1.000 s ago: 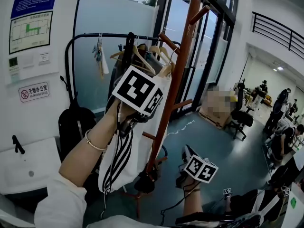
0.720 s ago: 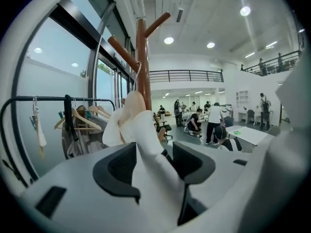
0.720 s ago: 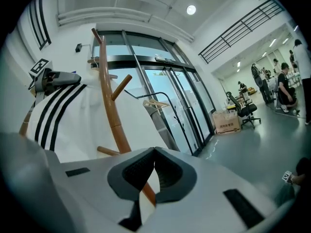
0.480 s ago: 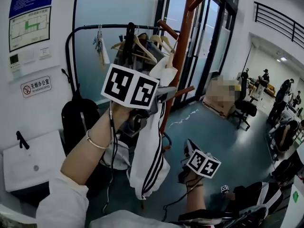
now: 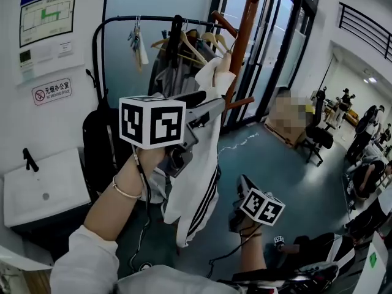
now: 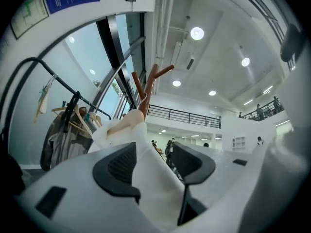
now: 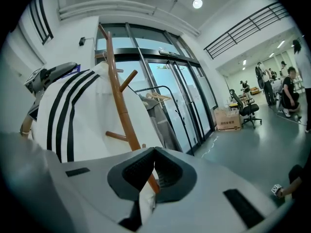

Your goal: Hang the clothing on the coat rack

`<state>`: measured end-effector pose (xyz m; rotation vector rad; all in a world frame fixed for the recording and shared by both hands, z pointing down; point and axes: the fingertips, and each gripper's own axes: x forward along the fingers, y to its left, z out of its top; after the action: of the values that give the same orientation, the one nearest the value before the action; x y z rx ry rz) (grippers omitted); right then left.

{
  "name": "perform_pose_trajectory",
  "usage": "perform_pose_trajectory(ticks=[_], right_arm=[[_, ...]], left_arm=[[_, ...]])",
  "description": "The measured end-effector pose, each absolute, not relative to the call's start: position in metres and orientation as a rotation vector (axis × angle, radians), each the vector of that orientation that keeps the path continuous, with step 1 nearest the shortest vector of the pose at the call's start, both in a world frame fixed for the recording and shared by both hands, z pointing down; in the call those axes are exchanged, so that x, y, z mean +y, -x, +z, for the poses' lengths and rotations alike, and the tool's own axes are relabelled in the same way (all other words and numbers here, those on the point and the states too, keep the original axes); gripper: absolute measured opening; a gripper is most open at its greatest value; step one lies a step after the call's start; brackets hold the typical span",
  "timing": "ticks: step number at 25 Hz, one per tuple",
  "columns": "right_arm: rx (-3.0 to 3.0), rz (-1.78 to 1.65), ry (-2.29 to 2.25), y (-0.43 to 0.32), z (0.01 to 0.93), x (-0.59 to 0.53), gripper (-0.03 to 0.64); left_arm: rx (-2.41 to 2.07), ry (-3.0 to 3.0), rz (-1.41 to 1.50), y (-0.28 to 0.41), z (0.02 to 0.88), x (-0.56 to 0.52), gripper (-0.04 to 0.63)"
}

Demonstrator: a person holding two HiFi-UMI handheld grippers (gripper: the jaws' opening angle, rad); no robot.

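- Now that its jaws have just spread wide, the left gripper (image 6: 153, 160) presses nothing; white cloth seems to lie loose between its pads (image 6: 119, 166).
- The right gripper (image 7: 154, 171) is clenched, low and apart from the garment.
- The striped jacket (image 5: 199, 164) hangs from the coat rack (image 5: 244, 29) unaided, so it is probably hung.

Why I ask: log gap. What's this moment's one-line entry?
jacket: hangs on rack | left gripper: jaws just opened, jacket between, unpinched | right gripper: shut on white cloth strip
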<state>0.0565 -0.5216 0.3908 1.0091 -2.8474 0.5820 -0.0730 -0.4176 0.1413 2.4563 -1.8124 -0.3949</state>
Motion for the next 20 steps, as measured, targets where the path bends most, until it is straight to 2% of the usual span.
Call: perform_pose_trajectory(ticks=[5,10,16,20], right_arm=[[-2.846,0.531,-0.984,-0.058,0.392,-0.511,0.023],[-2.860,0.540,-0.939,-0.052,0.401,-0.499,0.023],[-2.841,0.494,-0.951,-0.053,0.415,-0.483,0.023],[-2.835,0.471,-0.996,-0.058,0.418,-0.471,0.023]], left_arm=[[-2.037,-2.334,-0.506,0.089,0.165,-0.383,0.224],[-2.248,-2.103,-0.605,0.111,0.216,-0.353,0.136],[-2.209,-1.937,-0.700,0.125,0.283,-0.334,0.024],[-2.228,-1.875,-0.664,0.133,0.314,-0.322,0.009]])
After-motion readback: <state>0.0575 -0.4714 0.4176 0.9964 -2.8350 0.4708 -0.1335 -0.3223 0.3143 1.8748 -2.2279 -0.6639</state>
